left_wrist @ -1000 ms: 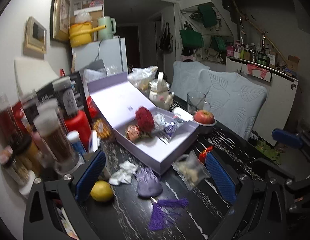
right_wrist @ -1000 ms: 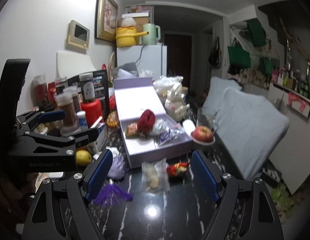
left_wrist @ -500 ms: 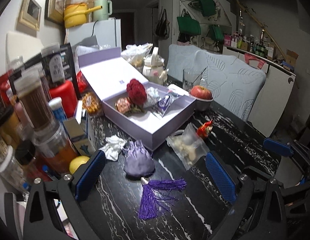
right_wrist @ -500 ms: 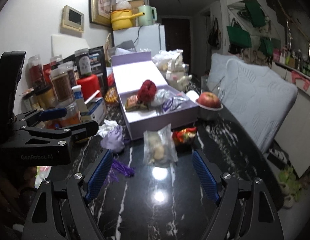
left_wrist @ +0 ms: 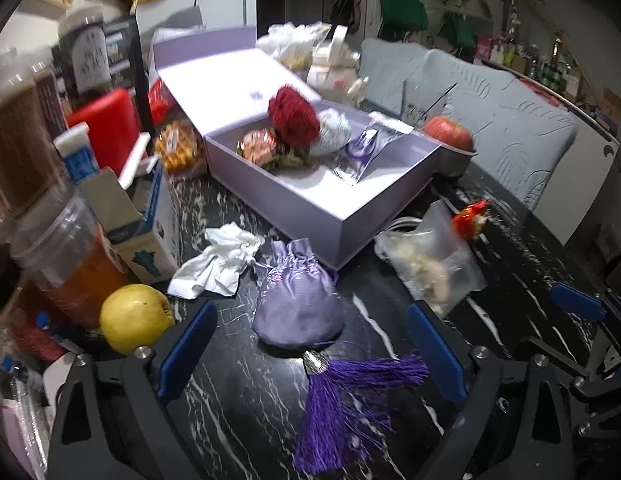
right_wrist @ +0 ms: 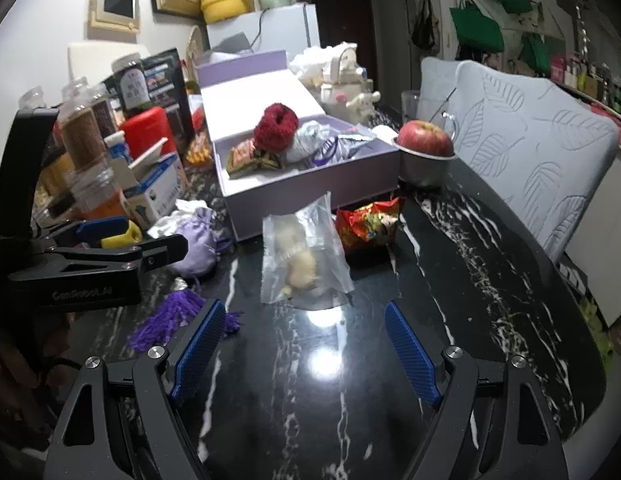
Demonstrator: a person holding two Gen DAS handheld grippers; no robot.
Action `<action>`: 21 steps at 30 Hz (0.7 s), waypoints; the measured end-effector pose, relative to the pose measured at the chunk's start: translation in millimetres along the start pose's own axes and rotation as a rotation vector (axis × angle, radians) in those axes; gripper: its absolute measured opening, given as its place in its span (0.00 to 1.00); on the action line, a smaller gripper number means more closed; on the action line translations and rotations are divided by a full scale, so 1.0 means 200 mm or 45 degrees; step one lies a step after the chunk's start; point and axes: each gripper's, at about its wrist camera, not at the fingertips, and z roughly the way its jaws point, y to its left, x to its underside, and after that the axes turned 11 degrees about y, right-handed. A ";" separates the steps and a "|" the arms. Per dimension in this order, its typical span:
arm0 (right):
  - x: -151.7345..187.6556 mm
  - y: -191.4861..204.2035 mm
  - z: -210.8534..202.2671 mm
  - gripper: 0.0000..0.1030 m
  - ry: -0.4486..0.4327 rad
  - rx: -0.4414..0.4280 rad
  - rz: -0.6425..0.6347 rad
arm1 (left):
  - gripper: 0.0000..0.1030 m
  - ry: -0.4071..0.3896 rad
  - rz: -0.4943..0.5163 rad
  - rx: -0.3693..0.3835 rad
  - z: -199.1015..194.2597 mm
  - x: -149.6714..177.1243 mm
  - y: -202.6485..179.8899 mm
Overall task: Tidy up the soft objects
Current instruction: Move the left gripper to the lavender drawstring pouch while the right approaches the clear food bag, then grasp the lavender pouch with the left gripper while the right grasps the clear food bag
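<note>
Fingers closing, empty, near pouch; lavender box holds red scrunchie.

Dim indoor light from overhead falls on both fisheye views. In the right wrist view a round white glare spot sits on the glossy black tabletop, with a fainter one just beyond it. The left wrist view is softer, smeared by motion blur, worst on the jars at its left edge. Straight lines bow toward the rims, and black vignetting fills the corners. The far room is murky.
</note>
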 end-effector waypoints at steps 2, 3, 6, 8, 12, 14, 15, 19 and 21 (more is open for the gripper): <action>-0.02 -0.01 0.04 0.80 0.020 -0.006 0.001 | 0.87 0.033 -0.018 0.013 0.06 -0.02 0.03; -0.03 -0.01 0.06 0.80 0.032 -0.011 0.001 | 0.80 0.044 -0.023 0.016 0.09 -0.03 0.04; -0.08 -0.02 0.12 0.85 0.072 -0.027 0.005 | 0.75 0.102 -0.028 0.014 0.18 -0.06 0.06; -0.10 -0.04 0.16 0.87 0.095 -0.054 0.017 | 0.62 0.148 -0.046 0.043 0.24 -0.07 0.08; -0.16 -0.05 0.21 0.89 0.115 -0.064 0.027 | 0.45 0.175 -0.060 0.098 0.29 -0.08 0.11; -0.19 -0.05 0.24 0.90 0.124 -0.062 0.015 | 0.45 0.161 -0.028 0.086 0.28 -0.07 0.09; -0.20 -0.05 0.25 0.90 0.125 -0.062 0.010 | 0.45 0.156 -0.022 0.088 0.27 -0.07 0.09; -0.25 -0.03 0.31 0.91 0.142 -0.042 -0.022 | 0.45 0.146 -0.030 0.139 0.23 -0.07 0.09; -0.27 -0.02 0.34 0.91 0.152 -0.033 -0.040 | 0.45 0.128 -0.031 0.149 0.18 -0.07 0.10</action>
